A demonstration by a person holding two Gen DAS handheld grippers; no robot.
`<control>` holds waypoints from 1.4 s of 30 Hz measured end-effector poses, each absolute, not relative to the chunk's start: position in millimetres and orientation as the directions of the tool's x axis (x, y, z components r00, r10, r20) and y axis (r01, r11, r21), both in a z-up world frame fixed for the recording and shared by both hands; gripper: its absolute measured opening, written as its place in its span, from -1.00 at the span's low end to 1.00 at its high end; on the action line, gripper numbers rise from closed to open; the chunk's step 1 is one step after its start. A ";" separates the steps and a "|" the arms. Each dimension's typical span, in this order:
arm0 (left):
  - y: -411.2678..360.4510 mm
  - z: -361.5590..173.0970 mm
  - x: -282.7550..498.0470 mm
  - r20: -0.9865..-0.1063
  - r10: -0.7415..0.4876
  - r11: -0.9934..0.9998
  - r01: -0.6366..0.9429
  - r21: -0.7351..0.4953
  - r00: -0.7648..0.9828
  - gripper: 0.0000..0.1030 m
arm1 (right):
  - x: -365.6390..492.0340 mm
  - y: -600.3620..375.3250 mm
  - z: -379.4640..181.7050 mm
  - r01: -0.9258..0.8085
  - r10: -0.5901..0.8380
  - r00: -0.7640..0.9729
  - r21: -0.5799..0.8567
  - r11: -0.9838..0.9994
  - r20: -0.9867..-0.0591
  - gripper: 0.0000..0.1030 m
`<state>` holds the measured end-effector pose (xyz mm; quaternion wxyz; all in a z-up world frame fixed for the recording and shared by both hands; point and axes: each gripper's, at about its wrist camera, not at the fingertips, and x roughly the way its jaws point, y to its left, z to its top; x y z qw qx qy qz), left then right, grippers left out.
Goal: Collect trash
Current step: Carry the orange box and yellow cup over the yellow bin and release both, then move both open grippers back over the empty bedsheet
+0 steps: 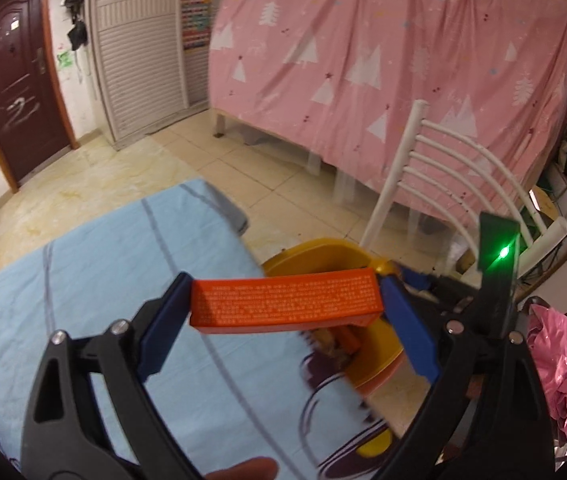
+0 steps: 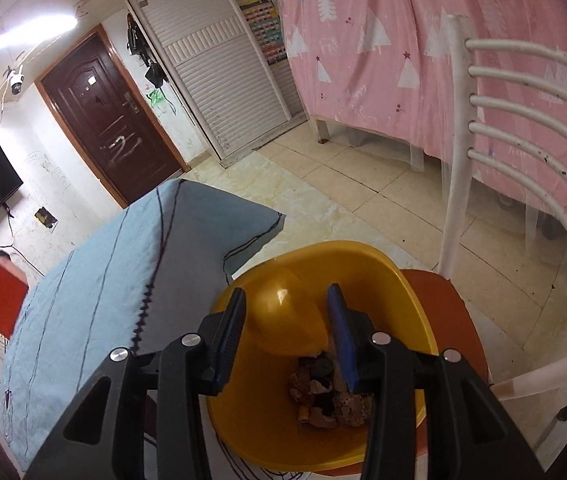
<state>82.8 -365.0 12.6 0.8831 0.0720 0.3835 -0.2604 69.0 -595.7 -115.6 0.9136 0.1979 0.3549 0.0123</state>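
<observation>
Left gripper (image 1: 287, 306): clamped on an orange box, one blue pad at each short end; raised above the table edge and the bin.
Orange box (image 1: 285, 300): long, flat carton with small white print on the upper face; held crosswise between the pads, touching no surface.
Left pads (image 1: 409, 330): blue, pressed flat against the box ends; black arms behind them spread wide.
Right gripper (image 2: 285, 330): jaws parted, nothing between them; positioned over the mouth of the bin, pointing down into it.
Right pads (image 2: 341, 336): blue, apart, both clear of the bin wall and its contents.
Yellow bin (image 2: 363, 256): round plastic tub standing on an orange seat, just beside the table corner; a yellow dome shape visible inside against the far wall.
Bin contents (image 2: 331, 396): heap of brown and dark scraps at the bottom; individual items too small to identify.
Table cover (image 1: 83, 280): light blue cloth with thin dark lines, extending left of both grippers.
Chair (image 2: 523, 140): white, curved slatted back, orange seat (image 2: 443, 300) under the bin.
Pink curtain (image 1: 383, 60): tree pattern, hung across the background behind the chair.
Pink bag (image 1: 555, 364): crumpled, at the right edge of the left wrist view.
Door (image 2: 111, 120): dark brown, closed, on the far wall.
</observation>
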 end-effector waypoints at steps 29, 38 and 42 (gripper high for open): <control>-341.1 6.4 99.1 -0.696 -0.473 0.852 0.483 -0.204 0.540 0.88 | 47.1 -596.0 -99.7 0.122 0.137 0.776 0.359 0.925 -0.615 0.36; -267.6 7.1 91.9 -0.679 -0.421 0.896 0.392 -0.209 0.601 0.88 | 53.4 -529.9 -69.5 0.036 0.115 0.797 0.236 0.971 -0.593 0.75; -226.5 3.4 85.8 -0.671 -0.366 0.925 0.332 -0.186 0.645 0.88 | 49.7 -493.5 -56.1 -0.026 0.133 0.819 0.196 0.980 -0.558 0.83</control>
